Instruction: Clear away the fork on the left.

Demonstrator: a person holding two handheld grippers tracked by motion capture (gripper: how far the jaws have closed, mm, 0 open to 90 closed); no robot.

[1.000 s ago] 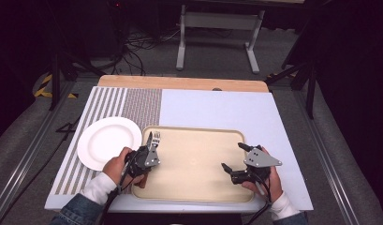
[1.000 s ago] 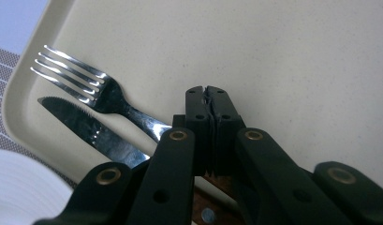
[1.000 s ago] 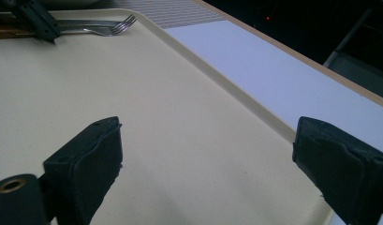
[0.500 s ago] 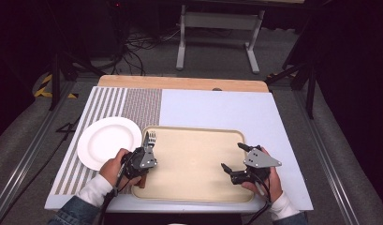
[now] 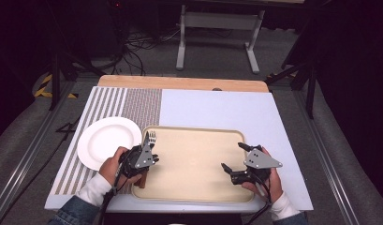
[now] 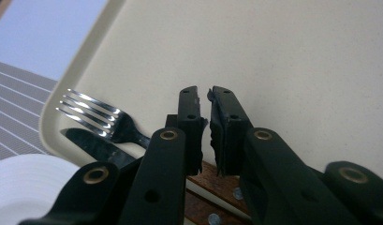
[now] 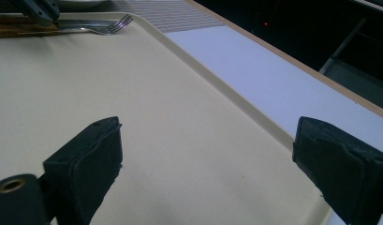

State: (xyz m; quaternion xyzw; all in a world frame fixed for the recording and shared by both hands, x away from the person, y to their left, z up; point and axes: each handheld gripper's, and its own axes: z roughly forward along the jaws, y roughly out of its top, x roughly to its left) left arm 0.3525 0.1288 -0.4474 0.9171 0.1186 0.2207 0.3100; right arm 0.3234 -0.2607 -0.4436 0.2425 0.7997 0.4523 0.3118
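Hovering left gripper (image 6: 205, 101) fingers nearly closed over tray (image 6: 297, 70), right gripper (image 7: 208, 159) fingers wide

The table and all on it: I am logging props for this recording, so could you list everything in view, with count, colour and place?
Tray: one, beige, centre of the table, near edge.
Plate: one, white, on the striped mat, left of the tray.
Fork: one, silver, at the tray's left edge, tines pointing away from the person.
Knife: one, silver blade with brown riveted wooden handle, beside the fork, near the tray's rim.
Striped mat: one, grey and white, left part of the table.
Table cover: one, pale blue-white, under the tray.
Left tool: black, jaws nearly closed over the cutlery handles; whether it grips one I cannot tell.
Right tool: black, jaws wide apart, nothing between them, above the tray's right side.
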